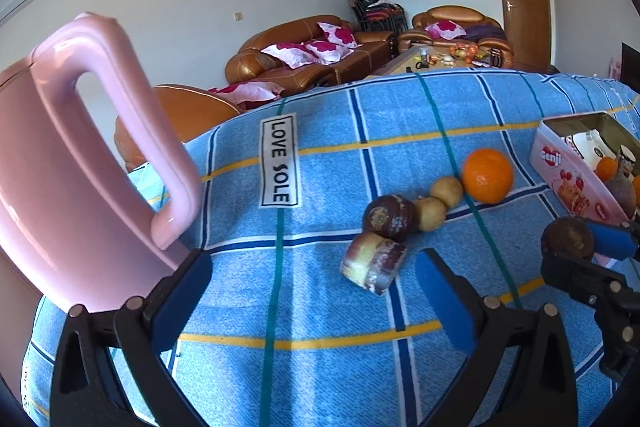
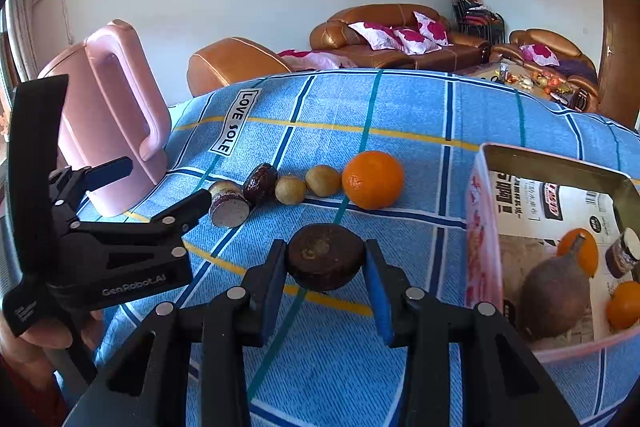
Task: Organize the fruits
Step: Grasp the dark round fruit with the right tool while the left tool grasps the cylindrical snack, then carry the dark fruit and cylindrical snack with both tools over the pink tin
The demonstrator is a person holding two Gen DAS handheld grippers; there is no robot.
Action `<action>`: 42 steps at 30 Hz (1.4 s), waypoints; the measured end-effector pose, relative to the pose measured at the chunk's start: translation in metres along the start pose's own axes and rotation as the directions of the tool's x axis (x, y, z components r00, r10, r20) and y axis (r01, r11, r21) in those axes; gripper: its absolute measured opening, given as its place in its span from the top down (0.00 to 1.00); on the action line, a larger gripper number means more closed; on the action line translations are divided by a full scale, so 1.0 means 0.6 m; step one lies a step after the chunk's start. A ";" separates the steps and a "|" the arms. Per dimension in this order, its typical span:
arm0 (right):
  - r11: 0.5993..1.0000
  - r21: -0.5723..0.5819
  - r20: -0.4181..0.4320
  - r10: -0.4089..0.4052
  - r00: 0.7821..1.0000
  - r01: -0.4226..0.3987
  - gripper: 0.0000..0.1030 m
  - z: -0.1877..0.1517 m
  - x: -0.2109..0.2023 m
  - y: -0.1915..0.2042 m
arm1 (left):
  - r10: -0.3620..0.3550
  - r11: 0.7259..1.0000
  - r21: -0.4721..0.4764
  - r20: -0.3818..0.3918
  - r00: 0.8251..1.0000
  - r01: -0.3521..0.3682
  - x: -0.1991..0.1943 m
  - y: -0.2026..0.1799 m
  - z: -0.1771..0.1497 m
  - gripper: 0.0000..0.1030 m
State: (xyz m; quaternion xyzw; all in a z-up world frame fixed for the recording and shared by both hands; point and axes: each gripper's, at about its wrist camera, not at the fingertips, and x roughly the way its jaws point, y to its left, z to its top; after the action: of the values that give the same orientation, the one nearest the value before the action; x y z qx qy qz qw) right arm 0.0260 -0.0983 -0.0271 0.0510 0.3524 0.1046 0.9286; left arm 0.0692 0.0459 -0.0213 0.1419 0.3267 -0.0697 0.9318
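Note:
My right gripper (image 2: pixel 326 267) is shut on a dark brown round fruit (image 2: pixel 326 259), held just above the blue checked cloth (image 2: pixel 400 115) beside a pink tin (image 2: pixel 482 227). The tin holds oranges, a brown pear-shaped fruit and a cane piece. On the cloth lie, in a row, an orange (image 2: pixel 373 179), two small tan fruits (image 2: pixel 323 180), a dark wrinkled fruit (image 2: pixel 260 183) and a cut cane piece (image 2: pixel 229 205). My left gripper (image 1: pixel 312 283) is open, with the cane piece (image 1: pixel 374 263) just ahead of its right finger. The left wrist view also shows the right gripper (image 1: pixel 572 247) with the brown fruit (image 1: pixel 568 237).
A tall pink kettle (image 1: pixel 60 167) stands at the left of the table, close to my left gripper's left finger. A hand holds the left gripper at the left edge of the right wrist view. Brown sofas and a low table stand beyond the table's far edge.

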 end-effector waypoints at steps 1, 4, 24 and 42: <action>1.000 0.006 0.000 0.005 1.000 -0.005 0.61 -0.002 -0.003 -0.003 | -0.016 1.000 0.013 -0.007 1.000 0.016 0.003 -0.008 0.002 0.00; 0.999 0.032 -0.009 0.014 1.000 -0.014 0.61 0.002 -0.001 -0.014 | -0.057 0.998 0.034 -0.027 0.998 0.058 0.014 -0.020 0.009 0.00; 0.997 0.052 0.009 0.050 0.999 -0.050 0.61 0.004 0.000 -0.021 | -0.091 0.978 -0.193 -0.061 0.994 0.078 0.041 0.047 0.014 0.62; 0.985 -0.042 0.284 -0.150 0.947 0.169 0.60 0.019 -0.066 -0.015 | 0.146 0.982 -0.146 0.192 0.970 -0.119 -0.061 -0.043 0.026 0.62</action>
State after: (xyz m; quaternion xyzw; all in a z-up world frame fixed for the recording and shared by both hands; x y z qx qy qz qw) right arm 0.0059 -0.1163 0.0053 0.0062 0.2168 0.0324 0.9757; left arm 0.0440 0.0176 0.0079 0.0929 0.2241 0.0005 0.9701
